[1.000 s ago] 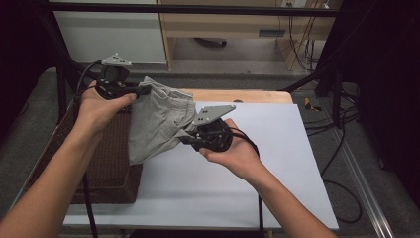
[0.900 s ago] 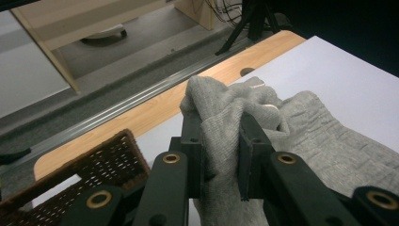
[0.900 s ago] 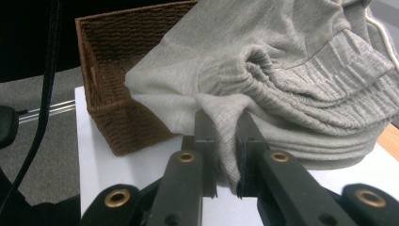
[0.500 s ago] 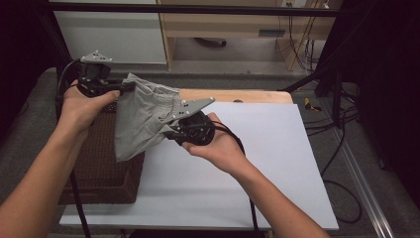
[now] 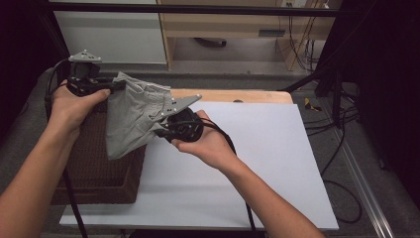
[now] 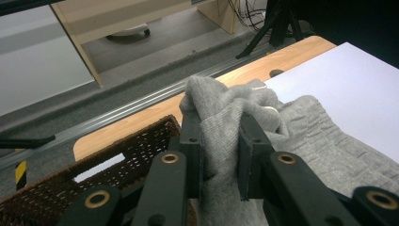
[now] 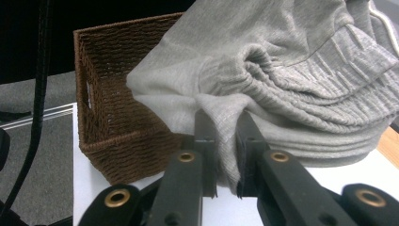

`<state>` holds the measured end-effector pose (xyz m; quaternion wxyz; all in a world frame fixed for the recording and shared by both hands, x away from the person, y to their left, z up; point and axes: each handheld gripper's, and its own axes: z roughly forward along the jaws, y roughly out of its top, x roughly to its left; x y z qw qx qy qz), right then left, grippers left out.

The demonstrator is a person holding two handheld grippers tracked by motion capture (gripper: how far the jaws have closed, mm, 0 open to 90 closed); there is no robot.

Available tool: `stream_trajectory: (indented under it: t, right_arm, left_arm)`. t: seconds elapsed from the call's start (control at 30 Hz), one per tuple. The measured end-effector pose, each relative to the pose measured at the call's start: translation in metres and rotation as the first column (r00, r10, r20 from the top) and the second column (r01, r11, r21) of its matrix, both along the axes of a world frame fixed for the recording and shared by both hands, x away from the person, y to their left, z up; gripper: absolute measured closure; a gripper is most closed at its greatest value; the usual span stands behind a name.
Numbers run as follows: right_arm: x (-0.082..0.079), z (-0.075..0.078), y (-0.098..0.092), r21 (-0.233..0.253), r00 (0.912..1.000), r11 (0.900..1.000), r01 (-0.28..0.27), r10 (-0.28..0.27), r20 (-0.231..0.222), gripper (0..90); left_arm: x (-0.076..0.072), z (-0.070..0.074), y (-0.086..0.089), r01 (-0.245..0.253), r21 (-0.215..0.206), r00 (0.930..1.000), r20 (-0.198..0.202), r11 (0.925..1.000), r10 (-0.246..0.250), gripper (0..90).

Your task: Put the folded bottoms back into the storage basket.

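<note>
Right now my right tongs [image 5: 161, 130] clamp the grey sweatpants [image 5: 131, 119] at a fold, my left tongs [image 5: 119, 88] clamp the waistband; the garment hangs over the brown wicker basket [image 5: 94, 171] on the desk [image 5: 257, 163].

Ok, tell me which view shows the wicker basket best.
The high view: the brown wicker basket sits whole at the table's left edge, the grey garment hanging over it. The right gripper view shows one corner and a handle slot; the left gripper view shows just its rim.
</note>
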<state>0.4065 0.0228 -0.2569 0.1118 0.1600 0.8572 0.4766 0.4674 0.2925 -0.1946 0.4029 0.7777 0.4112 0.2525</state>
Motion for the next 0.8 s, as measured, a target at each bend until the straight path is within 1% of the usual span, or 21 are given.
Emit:
stream_trajectory:
  t: [0.5,0.8]
  right_arm:
    - [0.003,-0.002,0.016,0.001,0.9999,1.0,-0.016,0.016,0.003,83.1]
    - [0.004,-0.003,0.022,0.005,0.9997,1.0,-0.023,0.023,0.002,83.1]
  left_arm:
    - [0.0,0.0,0.009,-0.009,-0.003,1.0,-0.003,1.0,0.009,75.6]
    - [-0.001,0.001,0.016,-0.021,-0.005,0.9998,-0.002,0.9998,0.021,75.6]
